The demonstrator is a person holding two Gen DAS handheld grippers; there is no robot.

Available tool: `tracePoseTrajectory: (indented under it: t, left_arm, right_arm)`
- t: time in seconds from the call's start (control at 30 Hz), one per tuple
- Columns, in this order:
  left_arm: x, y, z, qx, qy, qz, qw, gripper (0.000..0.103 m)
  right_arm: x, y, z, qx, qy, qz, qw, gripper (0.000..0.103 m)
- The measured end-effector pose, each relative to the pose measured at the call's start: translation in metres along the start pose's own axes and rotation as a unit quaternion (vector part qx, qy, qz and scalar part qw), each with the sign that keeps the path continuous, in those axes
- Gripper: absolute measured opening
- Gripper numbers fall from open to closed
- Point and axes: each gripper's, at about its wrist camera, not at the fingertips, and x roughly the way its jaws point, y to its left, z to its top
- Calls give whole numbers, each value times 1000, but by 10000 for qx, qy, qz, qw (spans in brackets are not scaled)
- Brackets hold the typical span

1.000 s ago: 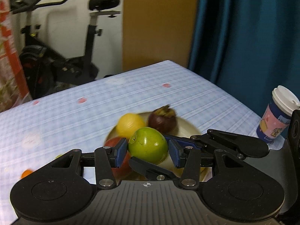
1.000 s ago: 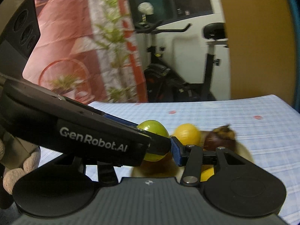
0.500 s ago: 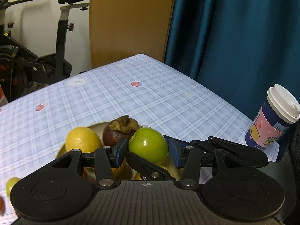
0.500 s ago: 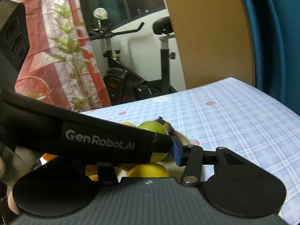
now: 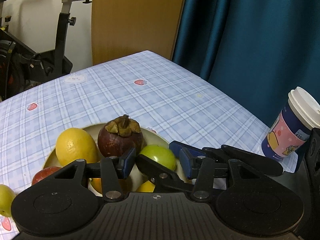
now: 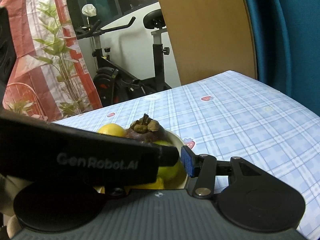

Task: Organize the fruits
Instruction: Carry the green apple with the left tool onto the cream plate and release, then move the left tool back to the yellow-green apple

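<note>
A cream bowl (image 5: 158, 135) on the checked tablecloth holds a yellow lemon (image 5: 75, 147), a dark mangosteen (image 5: 120, 138), a red apple (image 5: 43, 177) and a green fruit (image 5: 160, 157). My left gripper (image 5: 156, 163) is open above the bowl; the green fruit lies between and below its blue pads, free of them. In the right wrist view the bowl (image 6: 176, 140), mangosteen (image 6: 146, 130) and green fruit (image 6: 168, 169) show behind the left gripper's body. Only the right finger (image 6: 188, 164) of my right gripper shows; the other is hidden.
A paper coffee cup (image 5: 292, 126) stands at the table's right edge. Another green fruit (image 5: 6, 200) lies on the cloth at the far left. An exercise bike (image 6: 128, 68) and a blue curtain (image 5: 250, 40) stand beyond the table.
My left gripper moved over the bowl with the green fruit, lowered it beside the mangosteen and opened its jaws. The fruit now rests in the bowl.
</note>
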Motion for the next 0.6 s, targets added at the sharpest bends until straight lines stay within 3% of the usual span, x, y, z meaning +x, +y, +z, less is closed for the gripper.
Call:
tracePoseTrajectory:
  t: [0.6]
  left_arm:
    - [-30, 19, -2, -406, -291, 187, 9986, 51]
  right_arm:
    - [-1, 10, -4, -342, -133, -159, 9992, 50]
